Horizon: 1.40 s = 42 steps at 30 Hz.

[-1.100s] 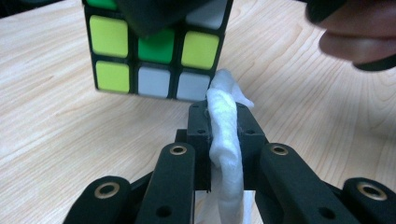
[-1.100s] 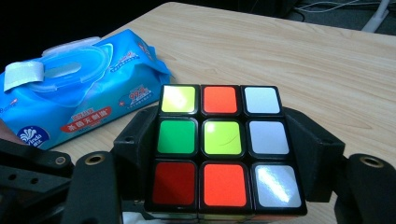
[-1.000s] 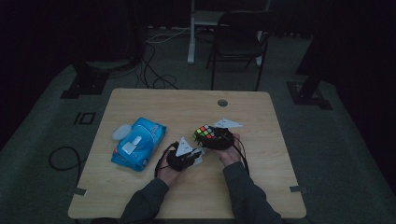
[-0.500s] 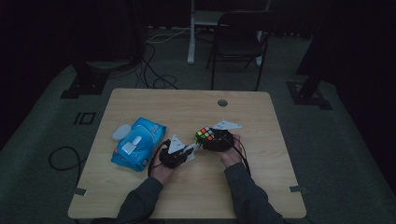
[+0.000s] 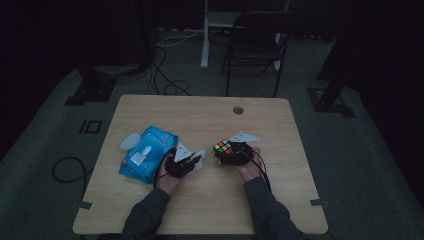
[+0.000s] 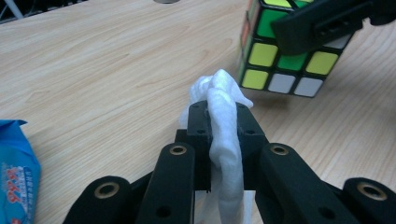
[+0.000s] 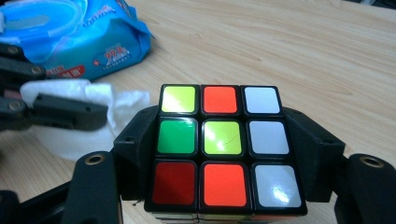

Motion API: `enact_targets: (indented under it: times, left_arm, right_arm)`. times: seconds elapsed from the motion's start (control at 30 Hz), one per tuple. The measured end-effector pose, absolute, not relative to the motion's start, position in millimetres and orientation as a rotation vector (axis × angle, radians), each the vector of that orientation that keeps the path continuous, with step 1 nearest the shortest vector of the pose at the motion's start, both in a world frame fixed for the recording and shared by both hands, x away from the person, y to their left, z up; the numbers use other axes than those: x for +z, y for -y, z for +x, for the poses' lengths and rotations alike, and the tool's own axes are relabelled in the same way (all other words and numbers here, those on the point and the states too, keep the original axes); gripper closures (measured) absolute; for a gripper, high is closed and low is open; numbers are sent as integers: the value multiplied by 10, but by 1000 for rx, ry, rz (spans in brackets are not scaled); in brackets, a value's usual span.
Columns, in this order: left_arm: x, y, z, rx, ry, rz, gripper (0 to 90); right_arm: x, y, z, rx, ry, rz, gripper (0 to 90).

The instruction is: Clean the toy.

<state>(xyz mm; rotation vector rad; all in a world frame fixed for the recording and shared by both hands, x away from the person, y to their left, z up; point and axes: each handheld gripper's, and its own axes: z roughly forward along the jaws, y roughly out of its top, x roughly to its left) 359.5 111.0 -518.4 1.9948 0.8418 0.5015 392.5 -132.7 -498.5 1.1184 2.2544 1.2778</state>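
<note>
I have the right gripper point(image 5: 234, 152) clamped on the puzzle cube point(image 7: 222, 144) at mid-frame, the left gripper point(image 5: 186, 162) pinching a white wipe point(image 6: 223, 135) just beside it. The wipe's narrow pinched fold could slip free if rubbed hard; the cube could twist between my fingers above the bench point(image 5: 200, 115).

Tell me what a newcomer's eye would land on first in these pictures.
First the scrambled puzzle cube, its bright squares clamped between the jaws of the right gripper just right of the table's middle. Next the white wipe pinched in the left gripper, close beside the cube. Then the blue wipes pack, lying on the wooden table to the left.
</note>
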Motion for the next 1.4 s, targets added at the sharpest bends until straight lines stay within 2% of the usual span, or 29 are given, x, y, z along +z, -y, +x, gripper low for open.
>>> enact_targets:
  times: [0.97,1.4]
  left_arm:
    - [-5331,-1239,3738,512,-937,2017,802]
    - [-5379,-1259,3760,507,-980,2021,750]
  right_arm:
    - [-5185,1363,3903,1162,-2278,1122,343]
    - [-5231,1344,3900,1108,-2275,1089,343]
